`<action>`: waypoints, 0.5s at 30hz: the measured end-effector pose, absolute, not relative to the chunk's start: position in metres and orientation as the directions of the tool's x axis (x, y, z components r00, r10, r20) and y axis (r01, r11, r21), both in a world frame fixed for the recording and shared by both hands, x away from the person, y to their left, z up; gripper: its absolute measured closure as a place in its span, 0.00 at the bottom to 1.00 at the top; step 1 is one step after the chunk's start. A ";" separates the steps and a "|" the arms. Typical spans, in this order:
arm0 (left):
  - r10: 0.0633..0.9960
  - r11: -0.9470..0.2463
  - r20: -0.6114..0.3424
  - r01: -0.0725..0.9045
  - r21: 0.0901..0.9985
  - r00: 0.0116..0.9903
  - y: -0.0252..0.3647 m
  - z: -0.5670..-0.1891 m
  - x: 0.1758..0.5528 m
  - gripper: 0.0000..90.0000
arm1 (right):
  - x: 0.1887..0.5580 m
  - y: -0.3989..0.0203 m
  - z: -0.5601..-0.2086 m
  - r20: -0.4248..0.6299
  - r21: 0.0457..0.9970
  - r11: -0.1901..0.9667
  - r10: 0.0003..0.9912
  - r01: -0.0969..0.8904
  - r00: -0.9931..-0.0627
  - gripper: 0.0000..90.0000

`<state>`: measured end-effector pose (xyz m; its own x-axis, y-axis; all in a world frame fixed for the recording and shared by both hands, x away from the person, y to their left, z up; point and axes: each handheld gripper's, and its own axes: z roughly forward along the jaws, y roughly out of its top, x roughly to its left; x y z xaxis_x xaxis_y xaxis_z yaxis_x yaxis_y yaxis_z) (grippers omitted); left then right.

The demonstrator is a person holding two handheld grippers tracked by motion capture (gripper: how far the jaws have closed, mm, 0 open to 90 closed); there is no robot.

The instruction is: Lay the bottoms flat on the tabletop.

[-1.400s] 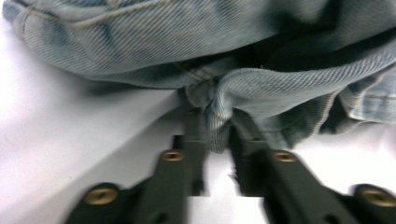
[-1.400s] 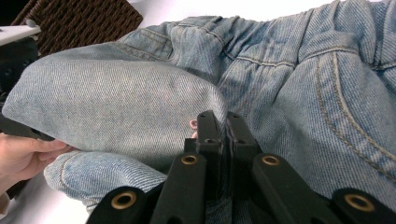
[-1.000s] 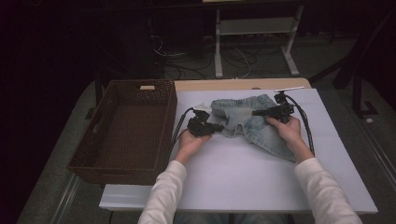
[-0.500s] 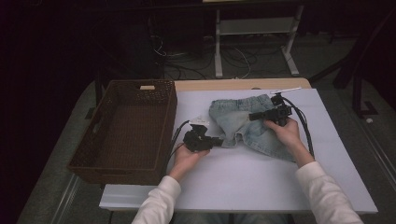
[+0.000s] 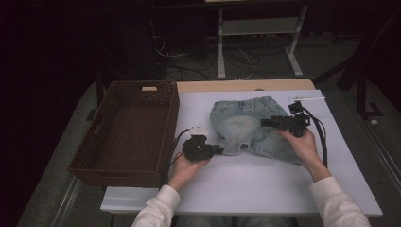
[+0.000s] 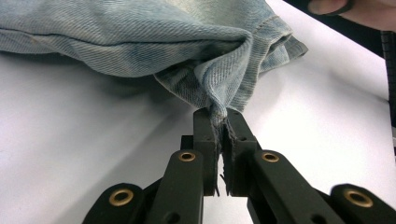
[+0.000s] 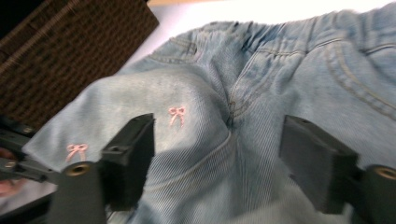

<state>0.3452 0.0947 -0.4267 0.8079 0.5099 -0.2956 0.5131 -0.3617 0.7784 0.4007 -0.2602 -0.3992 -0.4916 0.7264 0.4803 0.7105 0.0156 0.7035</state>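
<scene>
In the high view, the denim shorts [image 5: 250, 125] are spread on the white table [image 5: 265, 184] at 3 o'clock of the wicker basket [image 5: 127, 130], flatter than a second ago. In the left gripper view, a hem is pinched by the left gripper [image 6: 223, 128]. In the right gripper view, the right gripper [image 7: 217, 154] has just been opened wide above the fabric.

Right tongs [image 5: 266, 122] just opened, releasing shorts [image 5: 246, 124]

Pale blue denim shorts [image 5: 248, 125] with pink bows, spread flat on white table [image 5: 246, 189]
</scene>
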 end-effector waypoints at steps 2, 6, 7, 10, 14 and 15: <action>0.509 -0.365 -0.293 0.511 0.778 0.809 0.094 -0.427 0.345 0.95 | 0.393 -0.265 -0.396 0.472 0.709 0.009 0.737 0.705 -0.484 0.21; 0.510 -0.357 -0.299 0.515 0.779 0.806 0.094 -0.426 0.344 0.94 | 0.376 -0.274 -0.390 0.472 0.719 -0.011 0.741 0.695 -0.477 0.18; 0.510 -0.356 -0.300 0.515 0.780 0.807 0.095 -0.426 0.344 0.94 | 0.372 -0.276 -0.390 0.473 0.717 -0.014 0.743 0.697 -0.473 0.18; 0.507 -0.357 -0.302 0.515 0.779 0.807 0.095 -0.425 0.344 0.94 | 0.361 -0.281 -0.390 0.485 0.714 -0.031 0.743 0.699 -0.462 0.16; 0.504 -0.355 -0.304 0.515 0.780 0.808 0.095 -0.425 0.344 0.94 | 0.349 -0.286 -0.389 0.480 0.717 -0.037 0.751 0.696 -0.453 0.13; 0.503 -0.355 -0.306 0.516 0.780 0.808 0.095 -0.425 0.344 0.94 | 0.346 -0.288 -0.389 0.481 0.717 -0.041 0.752 0.696 -0.451 0.13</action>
<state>0.3443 0.0952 -0.4251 0.8084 0.5031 -0.3056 0.5156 -0.3548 0.7799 0.3459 -0.2878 -0.3885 -0.4509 0.7522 0.4806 0.6958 -0.0410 0.7170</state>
